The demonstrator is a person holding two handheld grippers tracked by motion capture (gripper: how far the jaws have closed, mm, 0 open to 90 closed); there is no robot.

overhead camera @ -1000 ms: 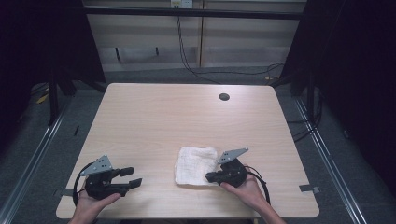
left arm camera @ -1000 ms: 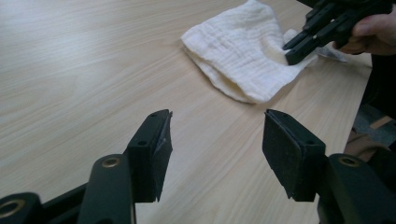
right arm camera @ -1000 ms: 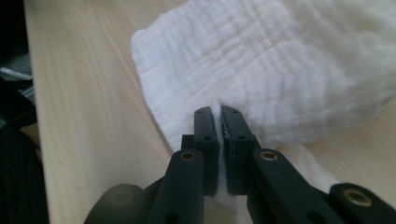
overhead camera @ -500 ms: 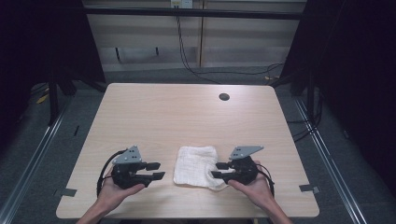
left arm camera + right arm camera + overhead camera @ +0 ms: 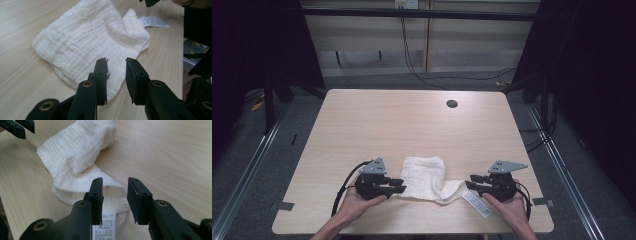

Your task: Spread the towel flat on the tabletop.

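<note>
Cloth sits rumpled at the table's near edge, care label sticking out right. Left gripper and right gripper flank it, jaws just been closing, partly open, gripping nothing. Looks barely started: corners still need grabbing.

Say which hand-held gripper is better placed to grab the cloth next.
Likely the left hand-held gripper: its open jaws have been closing over the cloth edge. The right hand-held gripper sits at the label end, open.

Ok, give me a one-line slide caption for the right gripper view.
Open right tongs poised over the near corner of a crumpled white cloth, its care label lying below on the wooden table.
</note>
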